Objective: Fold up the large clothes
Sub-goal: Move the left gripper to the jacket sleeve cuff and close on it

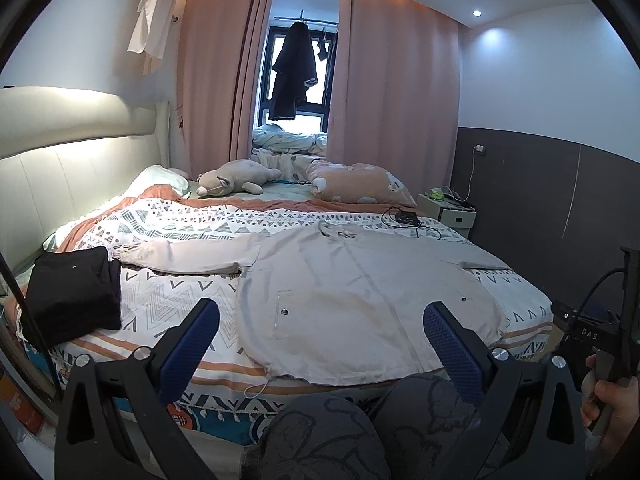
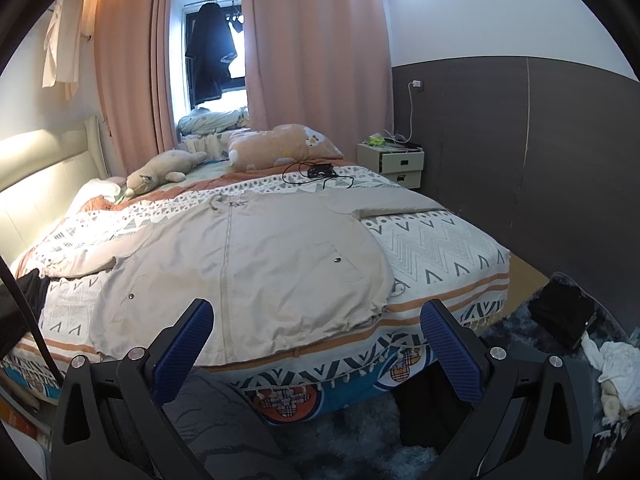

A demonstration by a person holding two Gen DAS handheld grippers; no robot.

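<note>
Ahead of both grippers lay a pale beige jacket (image 1: 340, 280) with small dark snaps, on a white bedspread (image 2: 432, 236) patterned with grey zigzags and triangles, striped orange near its edge and hemmed in teal with plaid-filled circles. The left gripper (image 1: 320, 344) and right gripper (image 2: 316, 340) were black with blue textured pads (image 1: 452, 344). Left of the left gripper sat a black folded garment (image 1: 72, 292). Farther ahead hung dusty-pink curtains (image 2: 312, 48); a beige plush toy (image 1: 232, 180) lay beside a peach pillow (image 2: 280, 146).
</note>
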